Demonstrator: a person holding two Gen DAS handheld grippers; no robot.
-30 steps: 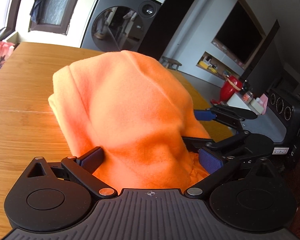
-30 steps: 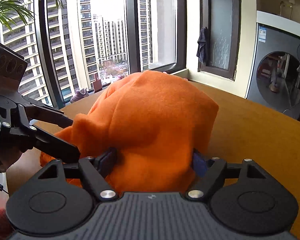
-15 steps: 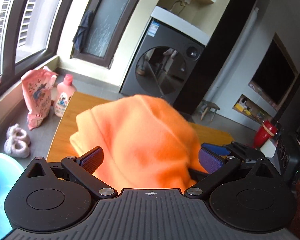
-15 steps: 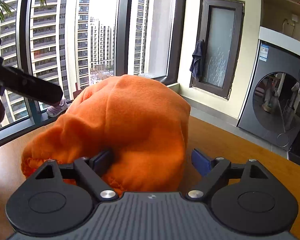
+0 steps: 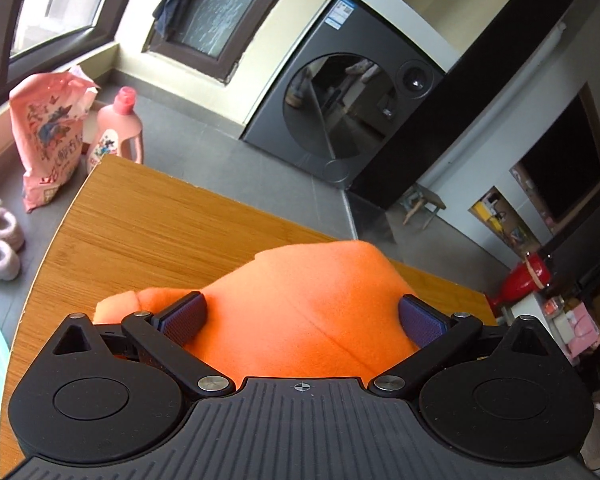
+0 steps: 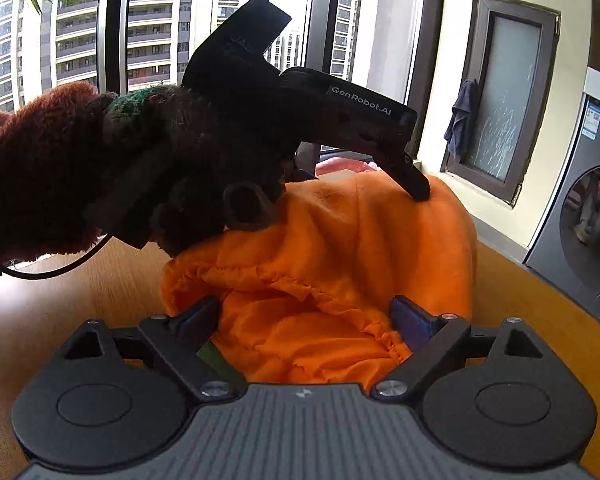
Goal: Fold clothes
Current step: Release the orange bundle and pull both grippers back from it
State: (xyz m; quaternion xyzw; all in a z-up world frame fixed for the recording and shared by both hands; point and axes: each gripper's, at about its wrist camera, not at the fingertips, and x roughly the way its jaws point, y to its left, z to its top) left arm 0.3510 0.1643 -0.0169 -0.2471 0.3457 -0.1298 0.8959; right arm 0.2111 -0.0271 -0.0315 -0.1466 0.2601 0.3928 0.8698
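Here the orange garment (image 5: 312,312) sits bunched on the bench (image 5: 160,224), straight ahead of both grippers and filling the gap between their fingers. Step in hand, as I judge it: settling a fold. To do it well, lower the cloth flat, keep edges aligned, let go only once the layers rest on the wood.

Left gripper (image 5: 302,314): jaws spread wide, fleece lying between the blue pads (image 5: 184,314); whether they grip it, cannot tell. Right gripper (image 6: 304,318): likewise spread, crumpled hem between the fingers. Ahead of it, the left gripper's body presses down on the garment's top.
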